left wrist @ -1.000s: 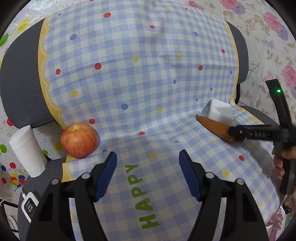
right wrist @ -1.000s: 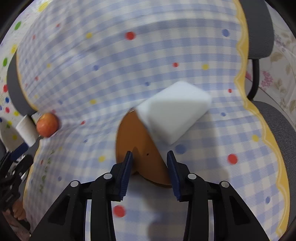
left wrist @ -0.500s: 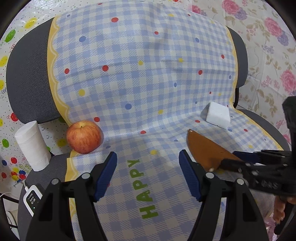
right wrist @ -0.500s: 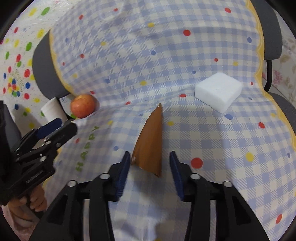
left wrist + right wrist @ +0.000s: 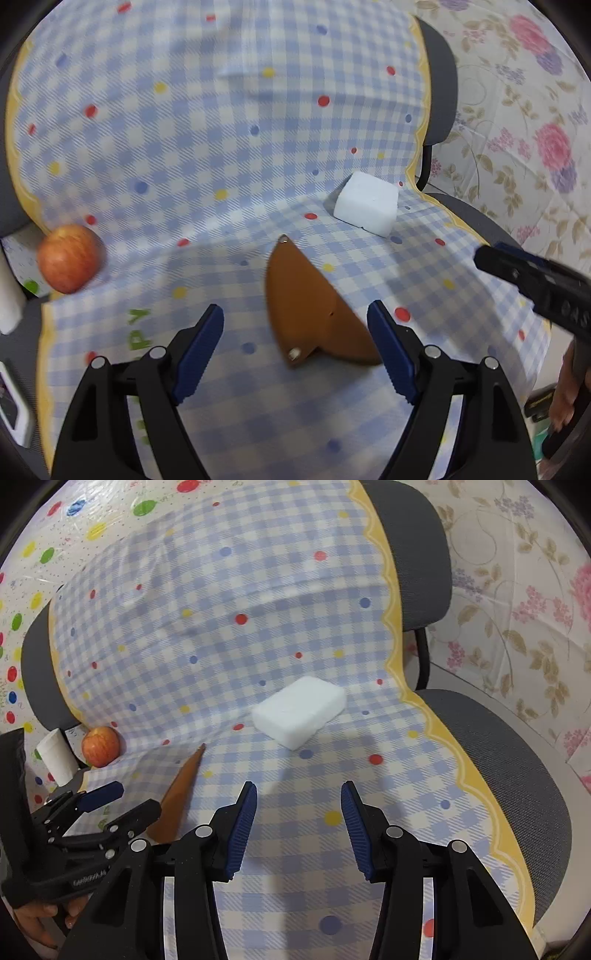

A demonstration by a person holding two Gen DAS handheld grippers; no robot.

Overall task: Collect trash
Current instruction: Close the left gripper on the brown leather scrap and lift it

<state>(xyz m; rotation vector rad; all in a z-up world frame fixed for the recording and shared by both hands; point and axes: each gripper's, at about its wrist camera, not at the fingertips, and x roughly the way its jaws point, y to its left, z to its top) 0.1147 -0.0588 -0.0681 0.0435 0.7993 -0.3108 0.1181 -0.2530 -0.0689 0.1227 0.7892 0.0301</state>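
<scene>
Covering the grey chair (image 5: pixel 517 760), the checked cloth (image 5: pixel 295 627) carries your brown piece (image 5: pixel 310 314), lying near between the wide left gripper (image 5: pixel 295 343) fingers; your right gripper (image 5: pixel 299 823), wide too, holds nothing, with floral wall (image 5: pixel 524 609) at right.

Left claw (image 5: pixel 295 325) gaping, brown wedge (image 5: pixel 310 310) between its fingers. Right claw (image 5: pixel 298 805) wide, bare cloth (image 5: pixel 295 849) ahead; white block (image 5: pixel 300 710) beyond. Apple (image 5: pixel 100 746) far left.

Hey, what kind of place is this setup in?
Probably a home room: a grey mesh office chair draped with a blue checked party cloth, floral sheeting behind, and a red apple beside a white paper roll.
</scene>
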